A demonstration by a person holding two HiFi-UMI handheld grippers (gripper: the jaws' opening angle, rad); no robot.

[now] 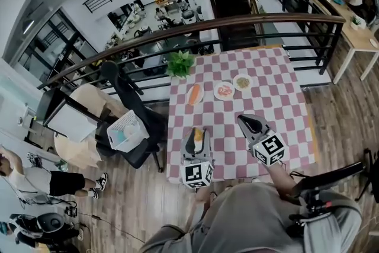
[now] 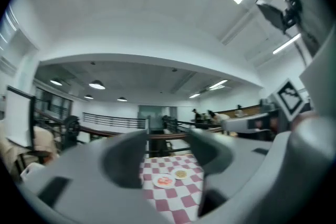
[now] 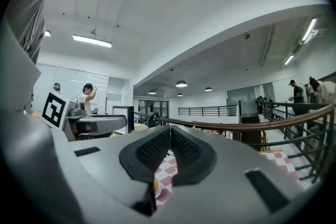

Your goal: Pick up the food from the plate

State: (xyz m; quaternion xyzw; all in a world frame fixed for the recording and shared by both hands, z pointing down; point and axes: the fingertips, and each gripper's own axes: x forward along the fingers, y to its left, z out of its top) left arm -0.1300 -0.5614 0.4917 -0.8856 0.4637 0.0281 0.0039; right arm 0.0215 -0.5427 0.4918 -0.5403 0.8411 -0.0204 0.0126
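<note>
- Head view: nearest the camera, the person (image 1: 254, 219), in grey, is seen at the near edge of the checked cloth (image 1: 296, 127), with a gripper in each hand.
- The left gripper (image 1: 196, 130) and right gripper (image 1: 242, 119) are held level over the cloth and aimed at the plates (image 1: 215, 93). This is judged a ready stance ahead of a reach, with no food taken yet.
- The plates are set in a row on the far half, well apart from both grippers: orange food (image 1: 194, 93) on the left, red food (image 1: 224, 90) in the middle, pale food (image 1: 241, 80) on the right. The row is judged to be laid out for an easy reach.
- A plant (image 1: 180, 63) stands behind the row, by the rail (image 1: 266, 21).
- Each marker cube (image 1: 197, 173) bears black-and-white squares only. No brand or lettering can be read.
- Left gripper view: the left gripper (image 2: 168, 136) has its jaws spread a little, with nothing between them. The red food (image 2: 164, 181) and pale food (image 2: 181, 173) are framed in the gap, so this gripper is judged to be lined up on them.
- Right gripper view: the right gripper (image 3: 170, 139) has its jaws pressed together at the tips, with nothing pinched, and is judged idle. Cloth (image 3: 165, 170) shows below the tips, along with an orange speck that cannot be identified. No writing is found.
</note>
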